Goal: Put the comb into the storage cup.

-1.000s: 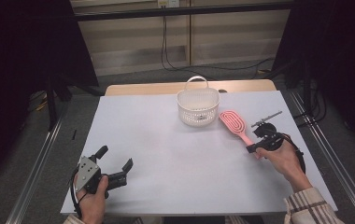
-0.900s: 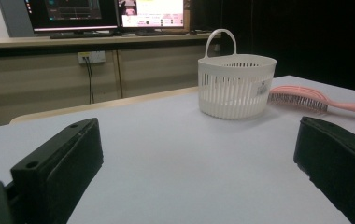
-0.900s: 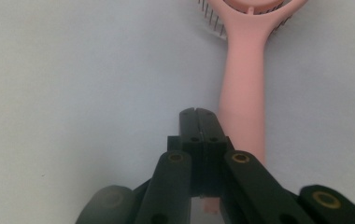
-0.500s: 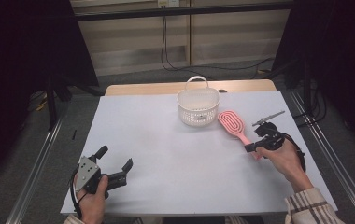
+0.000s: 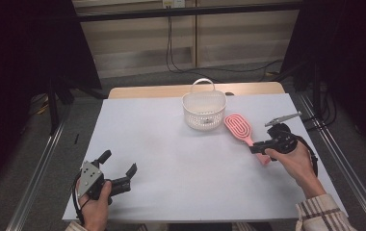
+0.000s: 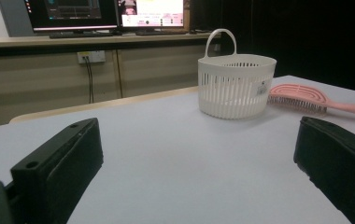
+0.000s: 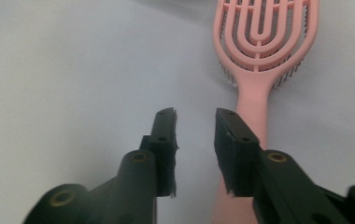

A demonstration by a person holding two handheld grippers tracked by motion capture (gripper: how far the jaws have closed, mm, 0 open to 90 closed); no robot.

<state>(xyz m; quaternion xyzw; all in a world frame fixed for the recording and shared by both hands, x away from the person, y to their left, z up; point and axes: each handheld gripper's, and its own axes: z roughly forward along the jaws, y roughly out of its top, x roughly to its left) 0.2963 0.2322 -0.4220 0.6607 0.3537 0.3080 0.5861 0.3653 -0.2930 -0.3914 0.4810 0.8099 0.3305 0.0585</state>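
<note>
A pink hairbrush (image 5: 239,126) lies flat on the white table (image 5: 171,144), right of a white plastic basket (image 5: 204,111) with a handle. My right gripper (image 5: 255,148) hovers over the brush's handle end. Its jaws have just been opening. In the right gripper view the gripper (image 7: 194,114) shows bare table in the gap, and the brush (image 7: 262,32) handle runs under the right jaw, not between the pads. My left gripper (image 5: 119,161) rests near the table's front left, open wide and empty (image 6: 194,154). From there the basket (image 6: 236,86) and brush (image 6: 301,93) lie ahead.
The table's front and side edges drop to metal rails and a dark floor. A wooden strip borders the far edge. Monitors and cables stand behind the table along the back wall.
The brush and my right hand have shifted only slightly near the basket. My left gripper has stayed where it was.
</note>
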